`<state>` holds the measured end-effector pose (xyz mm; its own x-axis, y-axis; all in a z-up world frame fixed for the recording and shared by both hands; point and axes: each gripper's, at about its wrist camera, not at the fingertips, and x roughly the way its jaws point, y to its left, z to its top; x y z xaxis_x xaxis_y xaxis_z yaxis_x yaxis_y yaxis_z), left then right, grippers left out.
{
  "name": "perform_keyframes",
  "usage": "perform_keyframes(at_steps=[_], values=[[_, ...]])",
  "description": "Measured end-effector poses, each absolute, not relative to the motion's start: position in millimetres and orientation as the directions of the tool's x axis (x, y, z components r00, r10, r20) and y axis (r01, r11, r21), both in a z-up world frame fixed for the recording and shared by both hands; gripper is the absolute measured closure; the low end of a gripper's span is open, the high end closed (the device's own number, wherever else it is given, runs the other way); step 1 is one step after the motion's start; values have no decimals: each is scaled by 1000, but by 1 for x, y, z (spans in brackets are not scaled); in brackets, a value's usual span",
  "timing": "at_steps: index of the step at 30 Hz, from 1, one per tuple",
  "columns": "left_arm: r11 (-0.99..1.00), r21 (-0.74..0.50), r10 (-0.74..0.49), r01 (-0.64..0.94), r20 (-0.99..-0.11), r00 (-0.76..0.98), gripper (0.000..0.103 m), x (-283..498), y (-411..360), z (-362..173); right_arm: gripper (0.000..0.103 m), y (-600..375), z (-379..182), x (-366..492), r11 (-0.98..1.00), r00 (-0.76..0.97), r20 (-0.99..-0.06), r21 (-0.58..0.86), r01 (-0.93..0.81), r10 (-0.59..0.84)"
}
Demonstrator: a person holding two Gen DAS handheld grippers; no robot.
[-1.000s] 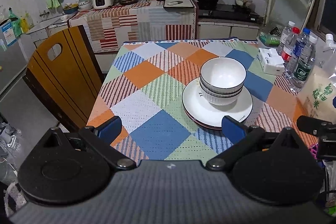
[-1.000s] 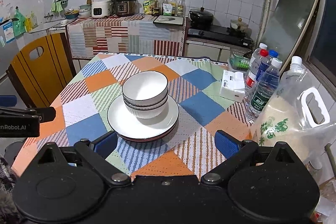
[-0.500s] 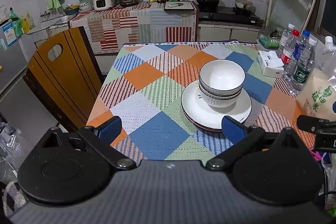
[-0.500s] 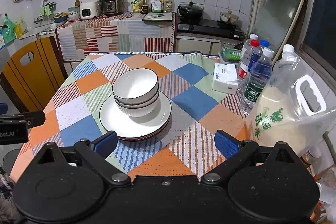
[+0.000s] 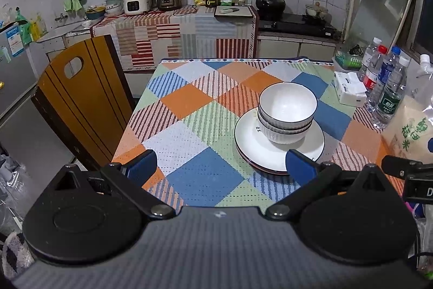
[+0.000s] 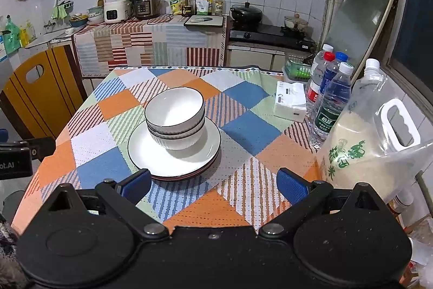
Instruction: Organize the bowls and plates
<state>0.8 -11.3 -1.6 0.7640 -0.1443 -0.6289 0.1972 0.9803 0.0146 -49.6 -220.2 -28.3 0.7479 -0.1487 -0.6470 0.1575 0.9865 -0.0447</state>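
Note:
White bowls (image 5: 287, 110) (image 6: 175, 117) with dark rims are nested in a stack that sits on stacked white plates (image 5: 251, 145) (image 6: 151, 156) on the patchwork tablecloth. My left gripper (image 5: 220, 167) is open and empty above the table's near edge, its right fingertip overlapping the plates' near rim in the left wrist view. My right gripper (image 6: 213, 183) hangs open and empty near the front edge, the plates just beyond its left fingertip. Each gripper's black body shows at the edge of the other's view.
A wooden chair (image 5: 78, 99) stands at the table's left side. Water bottles (image 6: 328, 99), a white tissue pack (image 6: 289, 102), a green basket (image 6: 296, 71) and a big rice jug (image 6: 370, 142) crowd the right edge. A counter with cookers lies behind.
Both views have shifted slightly; the dish stack sits a little differently in frame. Bowls and plates stay put, and both grippers stay open.

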Motion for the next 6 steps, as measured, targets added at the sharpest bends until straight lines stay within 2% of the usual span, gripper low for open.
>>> perform_keyframes(at_steps=[6], values=[[980,16,-142,197,-635,759,0,1,-12,-2,2,-221,-28,-49,987,744,-652,-47,154,-147]])
